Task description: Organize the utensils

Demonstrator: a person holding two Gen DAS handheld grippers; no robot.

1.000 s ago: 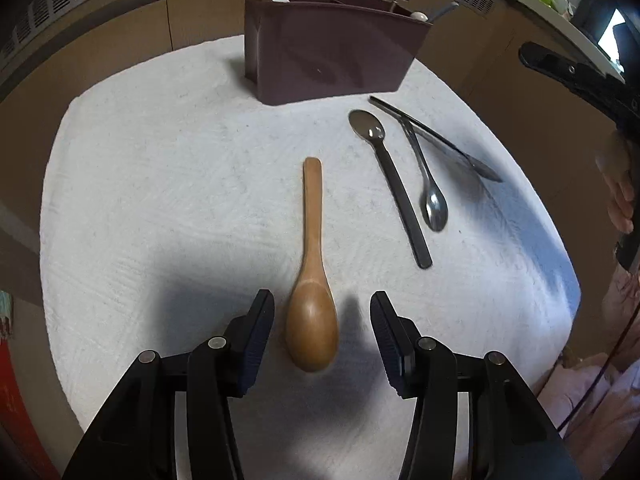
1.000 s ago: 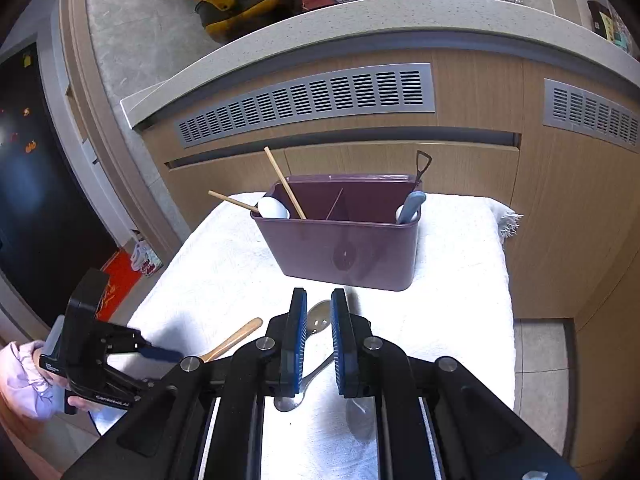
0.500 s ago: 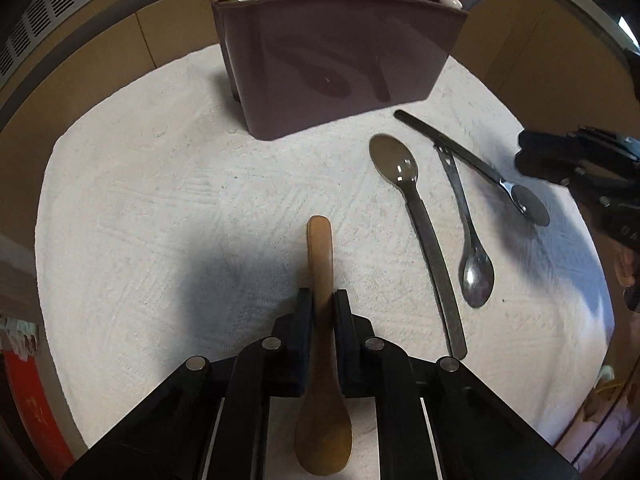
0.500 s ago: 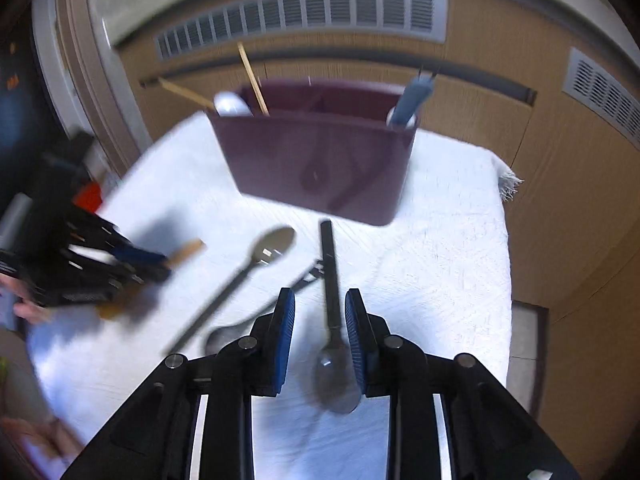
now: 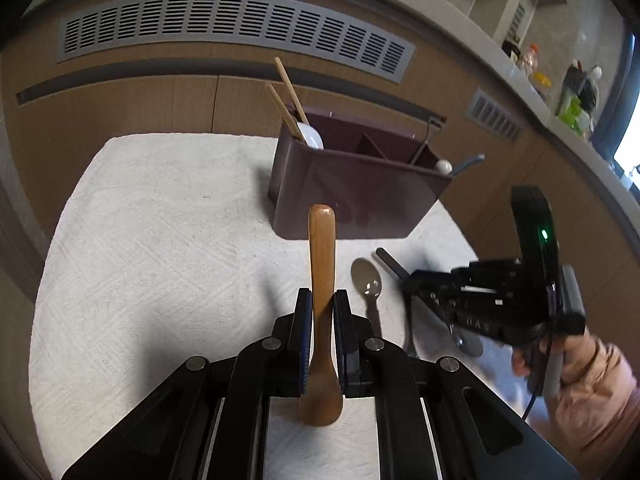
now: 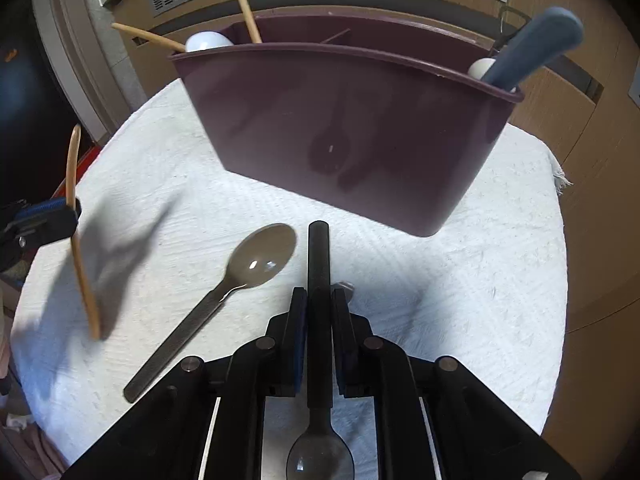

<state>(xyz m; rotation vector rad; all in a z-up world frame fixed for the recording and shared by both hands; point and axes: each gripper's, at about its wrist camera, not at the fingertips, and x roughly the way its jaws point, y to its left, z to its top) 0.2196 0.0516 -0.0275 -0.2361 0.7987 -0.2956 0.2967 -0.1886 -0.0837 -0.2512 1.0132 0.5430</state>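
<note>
Left wrist view shows the left gripper (image 5: 322, 320) with its jaws pinching the handle of a wooden spoon (image 5: 321, 264), the handle pointing away from the camera and the bowl hanging below the jaws, above a white cloth (image 5: 160, 240) that covers the tabletop. A maroon utensil caddy (image 5: 360, 196) stands near the far edge of the cloth, with wooden chopsticks (image 5: 290, 96) and a white spoon (image 5: 312, 136) in its left compartment and a blue-grey handle (image 6: 528, 56) in its right one. Right wrist view shows the right gripper (image 6: 319, 320) with its jaws pinching the handle of a black-handled spoon (image 6: 319, 264), whose bowl lies close to the camera over the near edge of the cloth. Just left of it, a second metal spoon (image 6: 260, 264) lies flat on the cloth, bowl toward the caddy. A person's hand (image 5: 560, 360) holds the right gripper at the cloth's right edge.
</note>
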